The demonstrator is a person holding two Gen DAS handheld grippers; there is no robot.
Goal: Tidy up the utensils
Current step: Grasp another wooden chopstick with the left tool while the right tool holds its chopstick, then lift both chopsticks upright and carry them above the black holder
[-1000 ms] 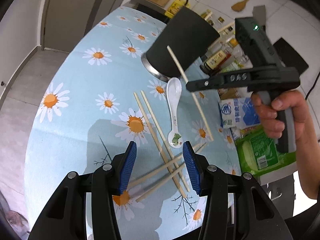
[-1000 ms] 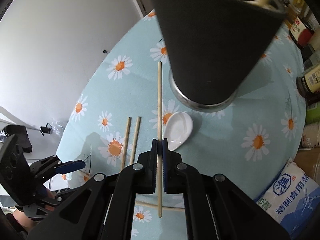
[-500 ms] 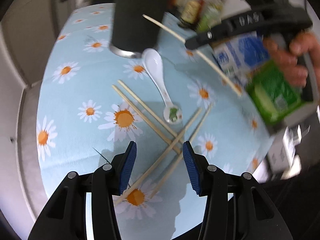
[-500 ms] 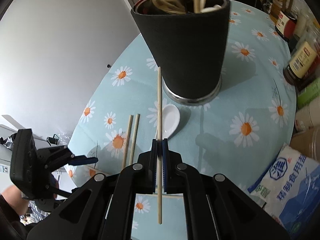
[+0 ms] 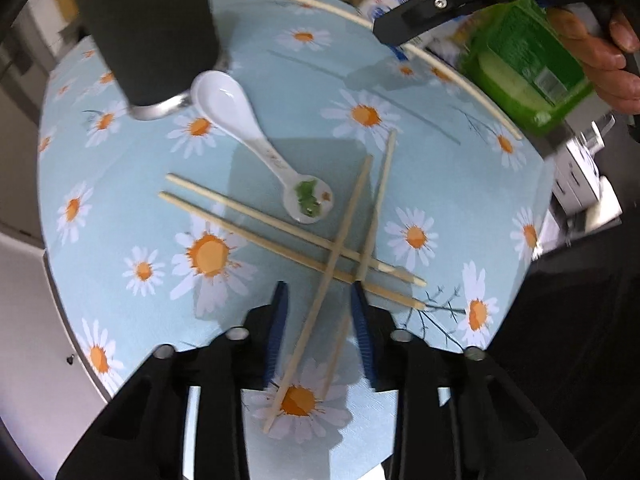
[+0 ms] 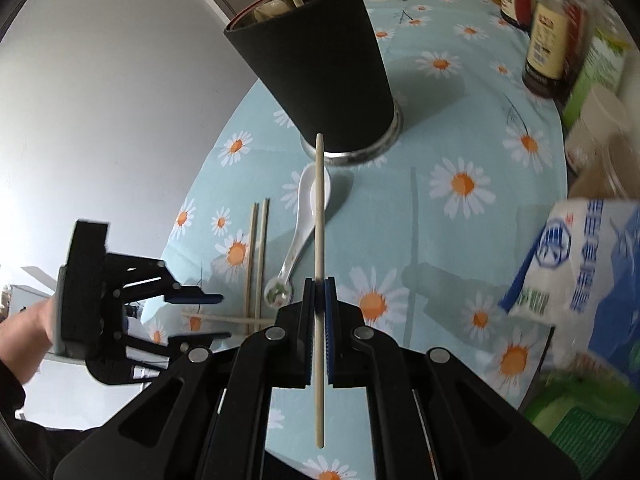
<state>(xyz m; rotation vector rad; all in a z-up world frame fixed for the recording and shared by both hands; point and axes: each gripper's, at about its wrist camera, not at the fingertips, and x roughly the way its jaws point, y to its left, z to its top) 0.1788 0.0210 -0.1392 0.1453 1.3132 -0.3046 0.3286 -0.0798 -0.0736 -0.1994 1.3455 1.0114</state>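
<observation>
Chopsticks: two between closing, not yet touching left hand-held gripper | right hand-held gripper: pinching chopstick near black cup

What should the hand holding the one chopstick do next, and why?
Probably lift the right tool toward the black cup and tip its chopstick in: it is clamped on that stick, and the cup already holds others.

My right gripper clamped on one chopstick mid-frame, black utensil cup above, white spoon below it, left gripper lower left.
</observation>
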